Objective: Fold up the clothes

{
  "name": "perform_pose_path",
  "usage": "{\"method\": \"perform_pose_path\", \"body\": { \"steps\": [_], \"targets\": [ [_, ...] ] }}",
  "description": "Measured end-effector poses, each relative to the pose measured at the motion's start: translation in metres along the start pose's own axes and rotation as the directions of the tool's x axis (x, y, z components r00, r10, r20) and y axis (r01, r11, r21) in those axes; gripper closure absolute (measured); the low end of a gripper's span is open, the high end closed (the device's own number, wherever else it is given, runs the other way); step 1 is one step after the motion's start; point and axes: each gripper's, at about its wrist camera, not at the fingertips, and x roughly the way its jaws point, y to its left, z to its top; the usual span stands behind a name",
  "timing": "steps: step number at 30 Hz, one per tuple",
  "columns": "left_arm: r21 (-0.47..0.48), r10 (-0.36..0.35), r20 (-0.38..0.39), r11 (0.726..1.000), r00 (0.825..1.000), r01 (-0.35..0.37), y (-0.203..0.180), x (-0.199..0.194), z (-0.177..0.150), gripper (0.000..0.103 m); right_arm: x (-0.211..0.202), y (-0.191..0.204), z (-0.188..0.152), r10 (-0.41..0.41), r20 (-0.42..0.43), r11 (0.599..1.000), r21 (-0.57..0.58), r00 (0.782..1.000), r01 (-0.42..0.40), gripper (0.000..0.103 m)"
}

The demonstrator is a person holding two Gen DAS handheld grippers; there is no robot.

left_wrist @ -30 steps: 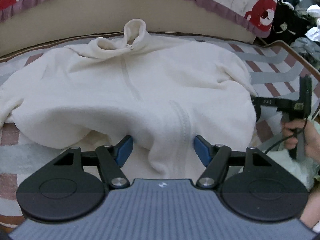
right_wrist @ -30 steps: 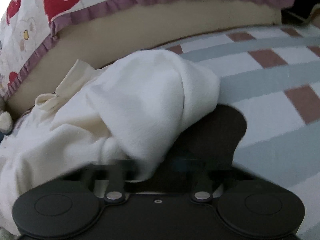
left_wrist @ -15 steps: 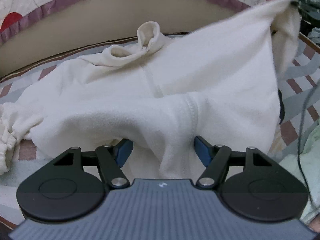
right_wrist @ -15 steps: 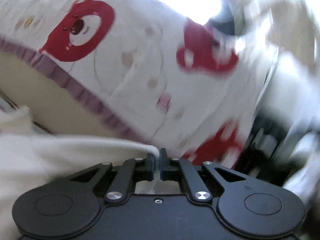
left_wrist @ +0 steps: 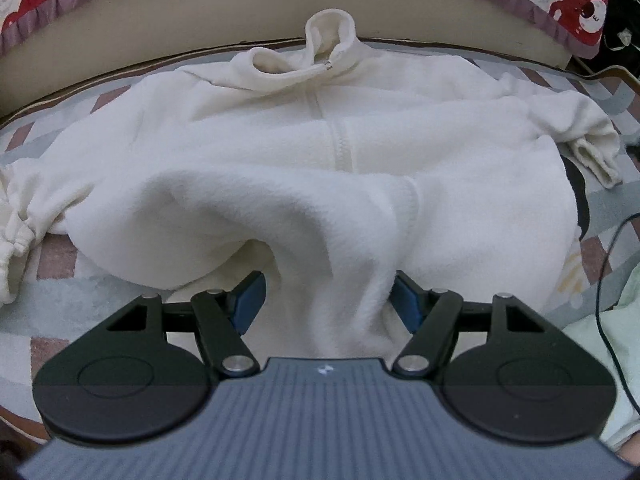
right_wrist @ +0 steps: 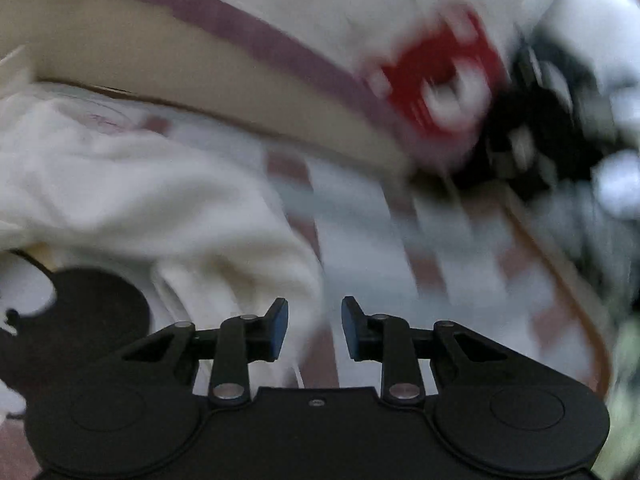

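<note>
A cream fleece jacket (left_wrist: 320,152) lies front up on the checked bed sheet (left_wrist: 52,256), collar (left_wrist: 320,40) at the far side. Its right sleeve stretches to the right and ends in a cuff (left_wrist: 592,160). The left sleeve trails off the left edge. My left gripper (left_wrist: 328,300) is open at the near hem, and a bunched fold of fleece lies between its blue pads (left_wrist: 250,298). The right wrist view is blurred by motion. There my right gripper (right_wrist: 314,328) is open with nothing in it, just right of the jacket (right_wrist: 140,200).
A quilt with red bears and a purple frill (left_wrist: 576,4) runs along the far side above a beige band (left_wrist: 160,28). Dark clothes (left_wrist: 624,20) pile up at the far right. A black cable (left_wrist: 604,280) and pale green cloth (left_wrist: 600,352) lie near right.
My right gripper, shut on the right sleeve and holding it high half a second ago, has let go and opened. The sleeve now lies spread to the right. The left gripper stayed open at the hem.
</note>
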Motion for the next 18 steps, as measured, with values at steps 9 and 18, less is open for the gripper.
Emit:
{"method": "perform_pose_path", "body": {
  "steps": [9,18],
  "targets": [
    [0.022,0.017,-0.038,1.000,0.999,-0.016,-0.011,0.015,-0.003,0.035,0.014,-0.048,-0.042,0.271,-0.031,0.846,0.485,0.962,-0.223,0.047],
    [-0.014,0.014,-0.038,1.000,0.999,-0.015,-0.006,0.012,0.000,0.035,0.051,-0.036,-0.052,0.283,-0.017,0.755,0.621,0.959,-0.212,0.035]
  ]
}}
